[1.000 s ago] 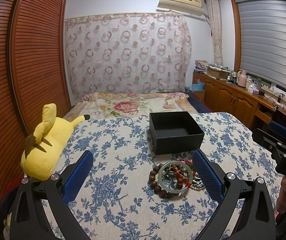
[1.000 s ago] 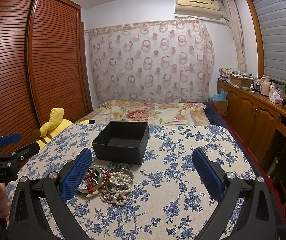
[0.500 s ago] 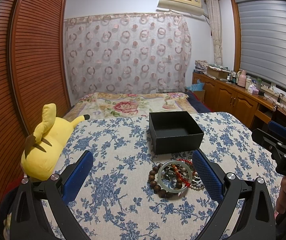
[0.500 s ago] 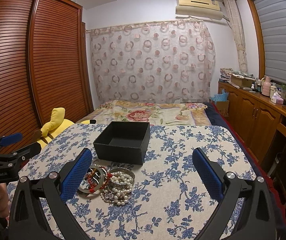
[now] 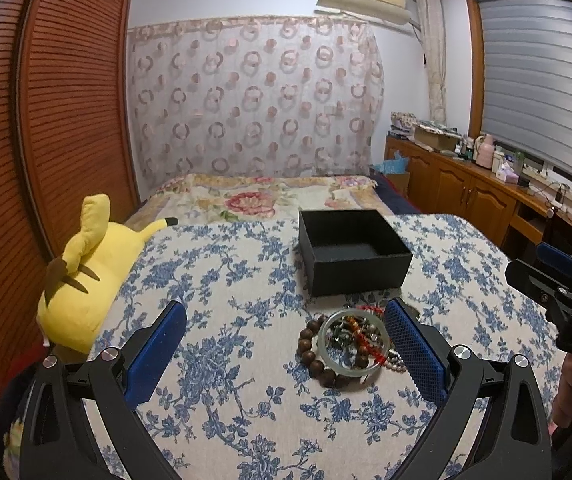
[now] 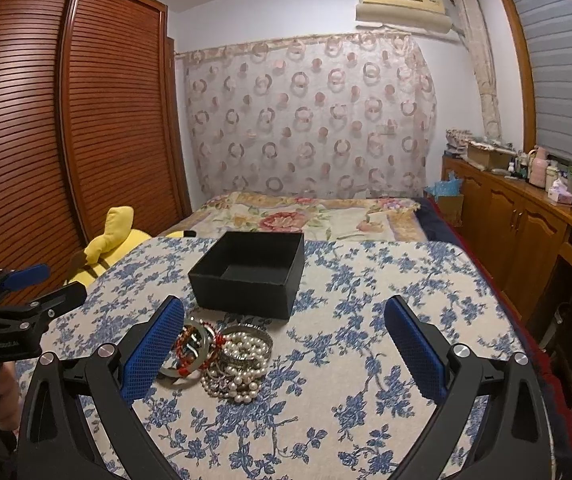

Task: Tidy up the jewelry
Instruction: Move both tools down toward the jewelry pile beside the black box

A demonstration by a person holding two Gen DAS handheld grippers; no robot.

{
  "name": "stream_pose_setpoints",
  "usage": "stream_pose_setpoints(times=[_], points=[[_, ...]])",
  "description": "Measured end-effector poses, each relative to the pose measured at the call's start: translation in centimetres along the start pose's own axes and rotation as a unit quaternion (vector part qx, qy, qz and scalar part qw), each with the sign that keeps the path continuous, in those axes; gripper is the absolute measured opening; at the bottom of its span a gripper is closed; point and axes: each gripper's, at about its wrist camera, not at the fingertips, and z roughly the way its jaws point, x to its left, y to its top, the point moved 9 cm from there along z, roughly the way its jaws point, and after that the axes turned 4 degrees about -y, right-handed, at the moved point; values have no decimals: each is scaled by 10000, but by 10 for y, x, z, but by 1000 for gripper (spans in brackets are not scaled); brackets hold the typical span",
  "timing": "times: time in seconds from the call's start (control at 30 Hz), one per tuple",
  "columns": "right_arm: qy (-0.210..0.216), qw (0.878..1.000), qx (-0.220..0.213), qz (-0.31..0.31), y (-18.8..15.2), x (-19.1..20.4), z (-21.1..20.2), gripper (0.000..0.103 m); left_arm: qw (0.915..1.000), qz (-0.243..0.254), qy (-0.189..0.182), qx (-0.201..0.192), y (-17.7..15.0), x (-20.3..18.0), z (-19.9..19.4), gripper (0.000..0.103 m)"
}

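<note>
A pile of jewelry lies on the blue-flowered tablecloth [image 5: 226, 360]: a pale green bangle [image 5: 352, 338], a brown wooden bead bracelet [image 5: 310, 354], red beads [image 5: 366, 346], and in the right wrist view a pearl strand [image 6: 244, 364] and a silver bangle [image 6: 246, 342]. An open, empty black box [image 5: 350, 252] stands just behind the pile; it also shows in the right wrist view [image 6: 250, 280]. My left gripper [image 5: 284, 348] is open and empty, the pile near its right finger. My right gripper [image 6: 284, 348] is open and empty, the pile near its left finger.
A yellow plush toy [image 5: 86, 276] lies at the table's left edge. A bed [image 5: 262, 196] is beyond the table, a wooden wardrobe [image 6: 46, 140] at left, and a cluttered wooden cabinet [image 6: 526, 216] along the right wall.
The right wrist view has shifted slightly, so the box and pile sit a little further right in it. The left gripper has barely moved. Both stay open.
</note>
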Motion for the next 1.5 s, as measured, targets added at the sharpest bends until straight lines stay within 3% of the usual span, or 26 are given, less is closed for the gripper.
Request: stream_pose_setpoints(times=[0.2,0.3,0.5,0.7,1.0,1.37,1.43,1.5], points=[[56,9997,214,-75,-20,-4,16,100,9993,18,-149,332,-20,2,20,96],[159,9991,368,-154,-32,-3,22,90,9983,35,-279,510,-29,1,30,96],[293,9959,765,-389,-57,0,39,83,9944,166,-633,832,-42,-12,48,96],[377,9924,1044,-537,-76,4,48,83,9886,320,-896,1163,-53,-24,65,96],[435,9919,1088,-499,-79,2,49,83,9784,480,-1250,1578,-60,-40,91,96],[435,9917,1099,-499,-79,3,50,83,9735,820,-1099,1830,-61,-48,118,96],[437,9918,1098,-493,-79,3,49,83,9737,834,-1099,1814,-63,-48,119,91],[435,9917,1104,-496,-79,4,50,83,9730,789,-1175,1821,-64,-48,117,77]])
